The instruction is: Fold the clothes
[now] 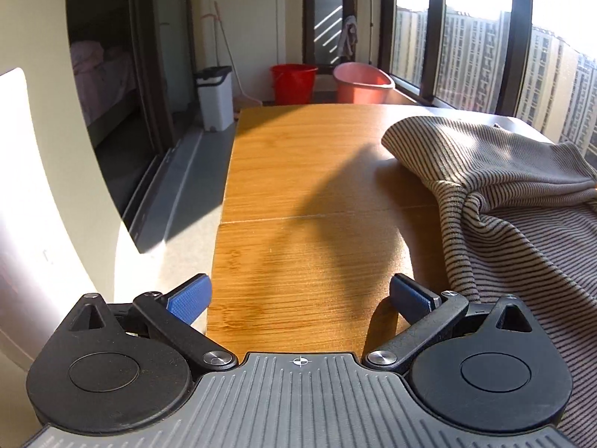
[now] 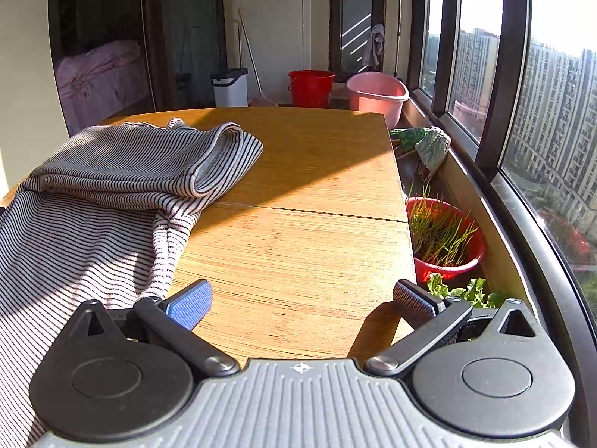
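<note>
Striped knit garment (image 2: 112, 194), thin dark lines on pale ground, lying between the two grippers on bamboo-toned surface (image 2: 298, 254); far portion doubled over into a loose layered bundle, near portion spread flat toward the camera. Seen at right edge of left wrist view (image 1: 503, 194), at left of right wrist view. Left gripper (image 1: 300, 300): jaws released, wide apart, nothing between them, bare surface beneath. Right gripper (image 2: 302, 304): jaws likewise spread and empty, left pad just beside the garment's near edge. Handling, by judgement: soft, light, limp, stretchy; likely to sag and drag if lifted at one point. Best taken at hem or side-seam edges, pinched through both layers.
</note>
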`<state>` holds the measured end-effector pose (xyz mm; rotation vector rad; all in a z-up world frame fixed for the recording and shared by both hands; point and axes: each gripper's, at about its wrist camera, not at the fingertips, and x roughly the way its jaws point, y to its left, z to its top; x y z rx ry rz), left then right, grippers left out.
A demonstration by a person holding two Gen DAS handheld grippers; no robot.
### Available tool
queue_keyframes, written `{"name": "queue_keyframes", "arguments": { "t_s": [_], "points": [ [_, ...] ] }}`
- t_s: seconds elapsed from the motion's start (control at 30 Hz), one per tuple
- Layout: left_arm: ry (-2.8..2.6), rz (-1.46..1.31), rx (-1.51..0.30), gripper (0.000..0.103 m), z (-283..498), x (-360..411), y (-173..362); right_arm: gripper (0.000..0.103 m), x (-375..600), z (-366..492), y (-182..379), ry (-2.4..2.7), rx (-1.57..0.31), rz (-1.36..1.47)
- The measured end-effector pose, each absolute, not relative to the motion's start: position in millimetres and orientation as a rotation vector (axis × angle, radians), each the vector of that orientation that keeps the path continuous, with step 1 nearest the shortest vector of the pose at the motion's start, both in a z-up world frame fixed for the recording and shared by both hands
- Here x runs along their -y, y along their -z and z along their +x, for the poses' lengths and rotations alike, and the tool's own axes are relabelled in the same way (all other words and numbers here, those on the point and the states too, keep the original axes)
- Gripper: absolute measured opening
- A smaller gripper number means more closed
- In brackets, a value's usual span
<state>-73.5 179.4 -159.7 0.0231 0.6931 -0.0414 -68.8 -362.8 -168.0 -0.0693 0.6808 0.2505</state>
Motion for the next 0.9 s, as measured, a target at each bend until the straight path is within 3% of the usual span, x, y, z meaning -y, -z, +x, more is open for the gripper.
{"name": "queue_keyframes", "arguments": {
  "t_s": [0.27, 0.57, 0.9],
  "points": [
    [0.007, -0.115, -0.652, 0.103, -101.4, -209.8, 157.8, 0.103, 356.3, -125.5, 164.6, -0.184, -0.653, -0.059],
    [0.080, 0.127, -0.668, 0.103, -143.1, -173.5, 153.3, 0.103, 356.7, -137.5, 162.9, -0.173, -0.696, -0.060],
    [-0.075, -0.022, -0.730, 0.103, -221.9, -189.5, 146.0, 0.103, 359.6, -194.3, 159.7, -0.164, -0.702, -0.047]
  ]
}}
